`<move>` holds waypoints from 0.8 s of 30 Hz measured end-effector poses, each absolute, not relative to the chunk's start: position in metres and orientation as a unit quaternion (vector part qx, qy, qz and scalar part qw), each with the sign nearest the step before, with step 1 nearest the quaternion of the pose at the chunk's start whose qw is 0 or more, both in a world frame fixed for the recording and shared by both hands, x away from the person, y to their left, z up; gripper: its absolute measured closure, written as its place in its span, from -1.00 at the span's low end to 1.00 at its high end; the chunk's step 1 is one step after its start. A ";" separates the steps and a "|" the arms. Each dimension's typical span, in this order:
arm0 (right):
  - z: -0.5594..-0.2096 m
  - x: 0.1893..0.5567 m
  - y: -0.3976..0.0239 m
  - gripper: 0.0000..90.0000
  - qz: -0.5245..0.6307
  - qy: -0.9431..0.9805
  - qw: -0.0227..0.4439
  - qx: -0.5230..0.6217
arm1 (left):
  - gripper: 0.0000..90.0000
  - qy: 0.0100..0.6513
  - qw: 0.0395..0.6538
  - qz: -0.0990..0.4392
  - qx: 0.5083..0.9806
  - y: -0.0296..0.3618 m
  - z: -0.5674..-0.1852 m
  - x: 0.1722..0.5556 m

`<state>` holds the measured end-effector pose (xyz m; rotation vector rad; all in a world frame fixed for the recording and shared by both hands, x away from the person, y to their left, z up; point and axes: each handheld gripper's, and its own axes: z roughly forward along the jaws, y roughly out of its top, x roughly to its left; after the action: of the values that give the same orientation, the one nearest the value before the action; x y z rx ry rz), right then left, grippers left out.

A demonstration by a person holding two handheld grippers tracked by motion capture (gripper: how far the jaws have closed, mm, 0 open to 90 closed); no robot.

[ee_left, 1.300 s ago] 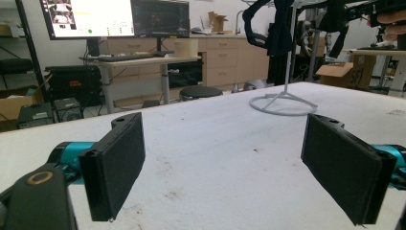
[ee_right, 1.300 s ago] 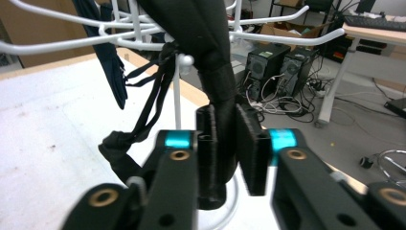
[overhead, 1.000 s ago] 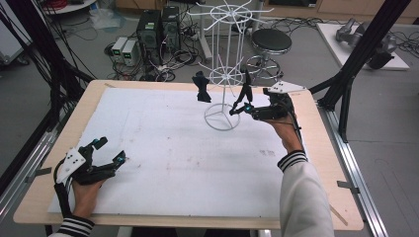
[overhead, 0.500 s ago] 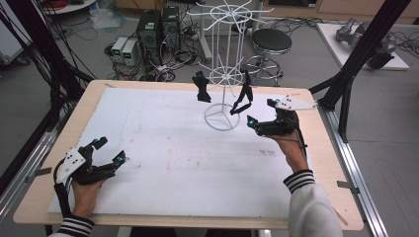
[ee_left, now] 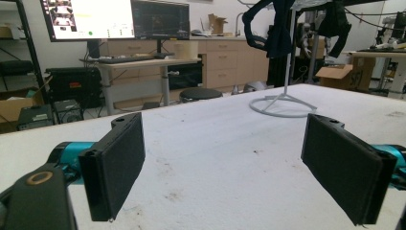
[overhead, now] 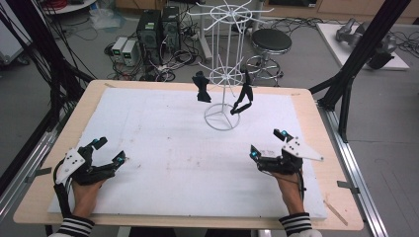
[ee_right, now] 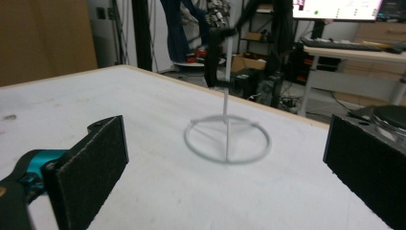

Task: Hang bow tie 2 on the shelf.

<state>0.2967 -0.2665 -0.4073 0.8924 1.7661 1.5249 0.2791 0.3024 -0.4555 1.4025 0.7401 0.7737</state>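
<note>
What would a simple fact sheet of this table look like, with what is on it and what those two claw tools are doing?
surface: white foam sheet on a wooden table
stand: white wire rack with a ring base, at the far middle
hanging items: two black cloth pieces, one left of the pole, one right
left gripper: open, holding nothing, near left corner
right gripper: open, holding nothing, near right side
contact: neither gripper touches the rack

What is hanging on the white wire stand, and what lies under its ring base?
Two dark cloth items hang from the wire stand: one on its left arm, another on its right. Its ring base rests on the white board; inside the ring, bare board shows. What the items are is unclear.
</note>
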 end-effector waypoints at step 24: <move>-0.452 0.269 -0.267 -0.97 0.578 0.650 0.353 0.344 | -0.66 0.325 0.633 0.346 0.612 0.302 -0.456 0.278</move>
<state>0.2689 -0.2673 -0.4524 0.8898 1.6805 1.4957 0.2780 0.3017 -0.4556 1.4001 0.7429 0.7917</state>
